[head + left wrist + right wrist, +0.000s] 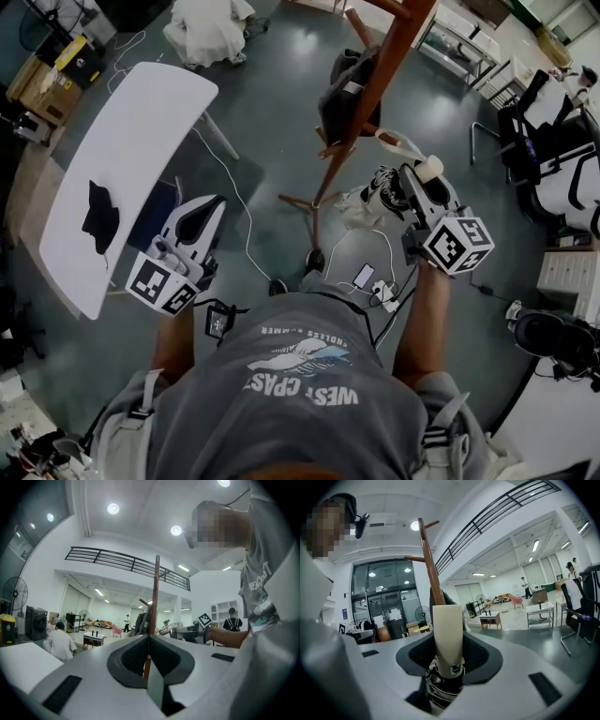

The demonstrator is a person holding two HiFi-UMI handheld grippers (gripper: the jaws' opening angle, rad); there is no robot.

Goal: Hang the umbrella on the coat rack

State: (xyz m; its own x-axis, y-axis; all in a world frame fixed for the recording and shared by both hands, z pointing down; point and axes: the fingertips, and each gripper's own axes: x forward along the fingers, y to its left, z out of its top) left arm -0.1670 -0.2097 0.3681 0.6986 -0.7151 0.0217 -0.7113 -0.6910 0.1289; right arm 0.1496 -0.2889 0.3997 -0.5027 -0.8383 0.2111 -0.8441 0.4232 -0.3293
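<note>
Cream-handled umbrella (449, 634) gripped by right claw (405, 184).

The head view is dim and bluish, with low contrast. Its brightest patch is the white surface (122, 159) at ten o'clock, and the dark floor (272, 112) carries a dull sheen toward twelve. Straight lines bow near the edges. Both gripper views are far brighter, lit by round ceiling lights (113, 508) between eleven and one o'clock that flare slightly. Their corners fall to black, and the balcony railing (126, 562) curves with fisheye distortion. In the right gripper view the umbrella (449, 639) shows a crisp, evenly lit pale handle.
</note>
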